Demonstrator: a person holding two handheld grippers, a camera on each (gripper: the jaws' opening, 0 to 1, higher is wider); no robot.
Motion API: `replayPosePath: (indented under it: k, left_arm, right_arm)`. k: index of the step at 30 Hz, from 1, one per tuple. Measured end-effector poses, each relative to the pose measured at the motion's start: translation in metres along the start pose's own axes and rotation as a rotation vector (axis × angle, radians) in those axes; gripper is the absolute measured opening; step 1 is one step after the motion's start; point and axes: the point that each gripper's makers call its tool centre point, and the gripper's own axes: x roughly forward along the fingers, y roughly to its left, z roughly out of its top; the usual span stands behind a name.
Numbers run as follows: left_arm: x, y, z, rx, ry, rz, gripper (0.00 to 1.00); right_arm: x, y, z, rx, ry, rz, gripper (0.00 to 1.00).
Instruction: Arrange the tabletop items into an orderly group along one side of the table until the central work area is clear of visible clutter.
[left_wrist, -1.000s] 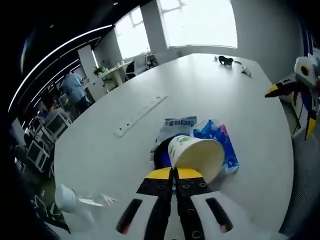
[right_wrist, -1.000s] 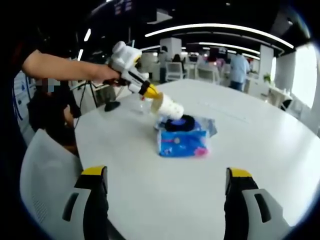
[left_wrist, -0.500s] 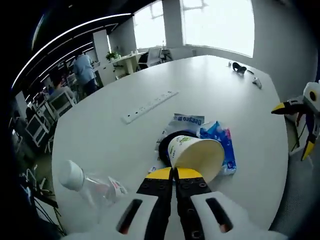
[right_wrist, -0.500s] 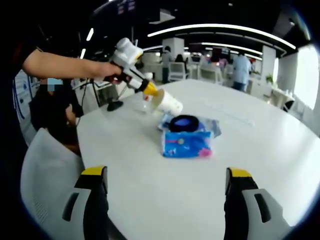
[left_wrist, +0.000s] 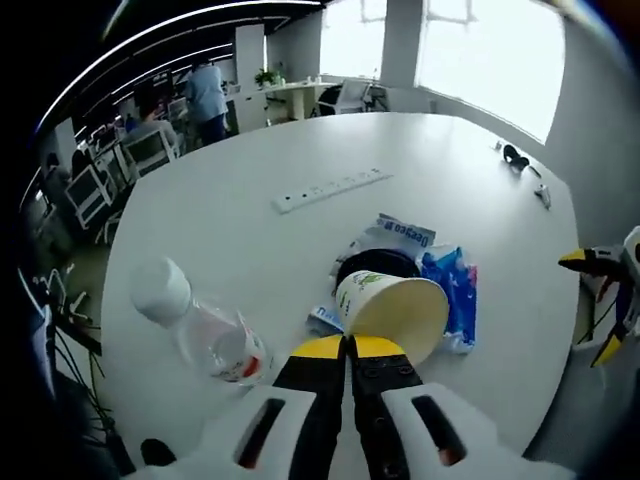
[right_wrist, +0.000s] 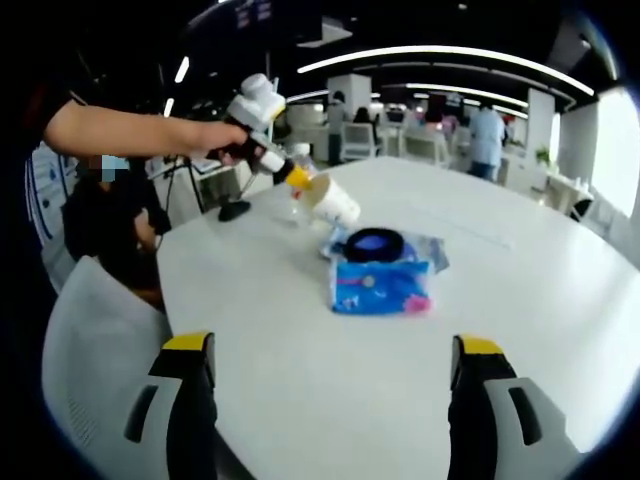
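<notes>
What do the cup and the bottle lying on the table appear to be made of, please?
The cup, held in the left gripper, looks like matte white paper with green print. The bottle looks like clear, glossy plastic: the table shows through it, under an opaque white cap.

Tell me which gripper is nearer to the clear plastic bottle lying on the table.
Left. The left gripper, shut on the paper cup, hangs just beside the bottle. The right gripper stands open, well back at the table's near edge, beyond the blue tissue pack.
</notes>
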Motion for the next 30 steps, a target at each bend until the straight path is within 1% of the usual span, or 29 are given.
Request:
replayPosePath:
  k: [4, 8, 9, 12, 13, 16, 23, 30]
  left_arm:
    - [-0.002, 0.003, -0.005, -0.017, 0.012, 0.023, 0.0]
    - [-0.004, 0.01, -0.008, -0.076, 0.018, 0.044, 0.0]
    - [-0.005, 0.012, -0.009, -0.107, 0.024, 0.048, 0.0]
    - [-0.006, 0.018, -0.011, -0.142, 0.028, 0.068, 0.0]
    - [-0.006, 0.019, -0.011, -0.164, 0.03, 0.07, 0.0]
    - [-0.006, 0.02, -0.013, -0.196, 0.036, 0.075, 0.0]
    - [-0.006, 0.025, -0.019, -0.226, 0.059, 0.103, 0.0]
    - [-0.009, 0.026, -0.03, -0.222, 0.11, 0.112, 0.0]
  right_arm:
    - [0.002, 0.002, -0.001, 0.006, 0.003, 0.011, 0.96]
    - [0.003, 0.004, -0.002, 0.0, 0.007, 0.015, 0.96]
    - [0.003, 0.005, -0.002, -0.001, 0.009, 0.017, 0.96]
    - [0.003, 0.006, -0.003, -0.008, 0.015, 0.02, 0.96]
    - [0.003, 0.006, -0.003, -0.009, 0.015, 0.02, 0.96]
    - [0.003, 0.005, -0.003, -0.01, 0.016, 0.019, 0.96]
    - [0.002, 0.004, -0.002, -0.012, 0.015, 0.018, 0.96]
    - [0.003, 0.004, -0.002, -0.011, 0.015, 0.023, 0.96]
